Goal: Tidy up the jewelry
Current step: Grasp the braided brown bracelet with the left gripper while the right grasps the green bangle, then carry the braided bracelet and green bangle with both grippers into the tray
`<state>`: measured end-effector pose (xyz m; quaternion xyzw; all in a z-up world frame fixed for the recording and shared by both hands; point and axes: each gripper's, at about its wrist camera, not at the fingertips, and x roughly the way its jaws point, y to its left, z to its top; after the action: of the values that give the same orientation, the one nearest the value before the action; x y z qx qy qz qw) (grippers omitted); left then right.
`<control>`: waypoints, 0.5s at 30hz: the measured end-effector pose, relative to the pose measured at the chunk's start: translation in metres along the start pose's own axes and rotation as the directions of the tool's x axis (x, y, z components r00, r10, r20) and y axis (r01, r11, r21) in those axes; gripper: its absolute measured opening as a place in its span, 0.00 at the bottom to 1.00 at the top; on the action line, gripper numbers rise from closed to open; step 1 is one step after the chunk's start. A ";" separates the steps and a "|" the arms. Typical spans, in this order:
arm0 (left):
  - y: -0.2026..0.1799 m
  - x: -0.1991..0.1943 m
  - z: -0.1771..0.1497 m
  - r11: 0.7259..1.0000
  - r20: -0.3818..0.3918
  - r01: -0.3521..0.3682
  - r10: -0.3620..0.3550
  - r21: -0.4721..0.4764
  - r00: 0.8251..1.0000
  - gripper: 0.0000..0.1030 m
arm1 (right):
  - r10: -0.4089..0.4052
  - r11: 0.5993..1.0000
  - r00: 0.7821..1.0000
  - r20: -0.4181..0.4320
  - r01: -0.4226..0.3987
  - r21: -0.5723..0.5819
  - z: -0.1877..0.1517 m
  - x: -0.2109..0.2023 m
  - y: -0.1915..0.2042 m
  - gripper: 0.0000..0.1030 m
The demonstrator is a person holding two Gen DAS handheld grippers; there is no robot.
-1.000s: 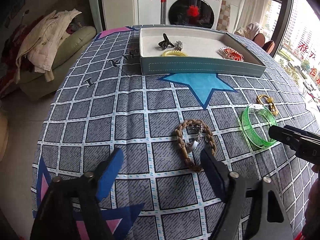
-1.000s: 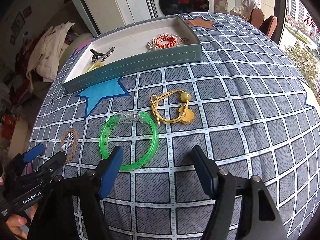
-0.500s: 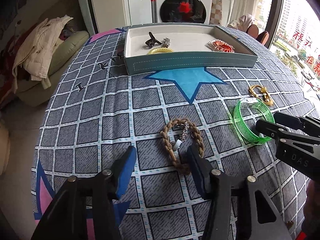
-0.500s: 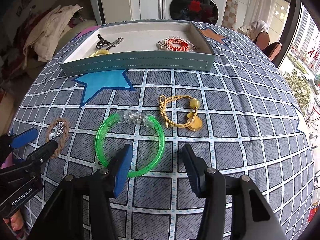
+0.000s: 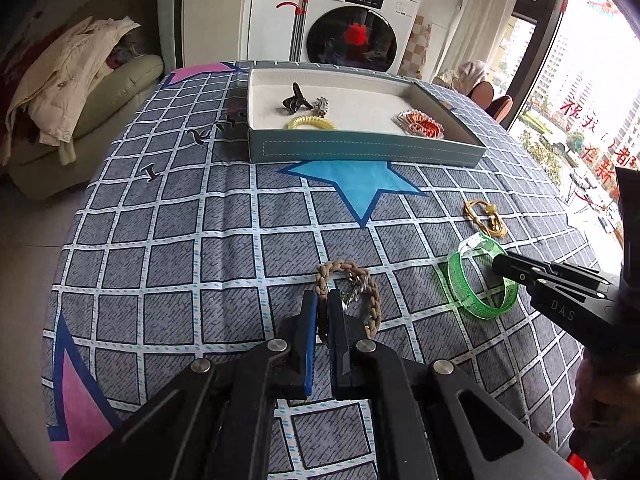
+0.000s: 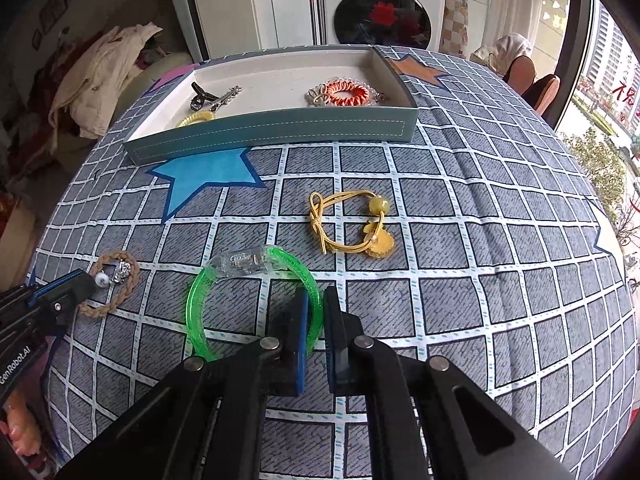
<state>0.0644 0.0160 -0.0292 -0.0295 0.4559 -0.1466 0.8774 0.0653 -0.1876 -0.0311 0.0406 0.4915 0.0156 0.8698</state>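
Jewelry on a bench covered with a grey checked cloth [image 5: 200, 240] bearing coloured stars. Left gripper [image 5: 323, 300]: its fingers [image 5: 310, 320] are closed on the near-left side of a braided tan bracelet [image 5: 374, 296], which lies on the cloth with a small silver charm inside its loop. Right gripper [image 6: 315, 304]: its fingers [image 6: 301, 320] are closed on the right side of a green plastic bangle [image 6: 196, 312]; the band passes between the 2 pads, and a clear clasp section sits at the bangle's far edge. The bangle stands tilted in the left wrist view, its far side raised off the cloth. A yellow cord hair tie [image 6: 348, 224] with a bead and a shell charm lies beyond the bangle, apart from it. At the far edge of the bench stands a teal tray [image 6: 280, 136] holding a dark hair clip [image 6: 200, 94], a yellow coil tie [image 6: 196, 119] and an orange coil tie [image 6: 346, 94]. A washing machine [image 5: 360, 20] stands behind the bench.
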 end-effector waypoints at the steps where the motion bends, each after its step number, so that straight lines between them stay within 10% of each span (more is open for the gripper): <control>1: 0.002 -0.002 0.002 1.000 0.006 0.009 -0.009 -0.009 1.000 0.24 | 0.004 1.000 1.000 0.004 -0.004 0.005 0.000 -0.001 -0.002 0.08; 15: 0.003 -0.022 0.023 0.997 0.082 0.070 -0.067 -0.031 0.994 0.24 | 0.033 0.999 0.999 0.042 -0.033 0.010 0.008 -0.014 0.000 0.08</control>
<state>0.0720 0.0237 0.0014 -0.0657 0.4212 -0.1677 0.8889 0.0651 -0.1893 -0.0155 0.0536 0.4723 0.0265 0.8794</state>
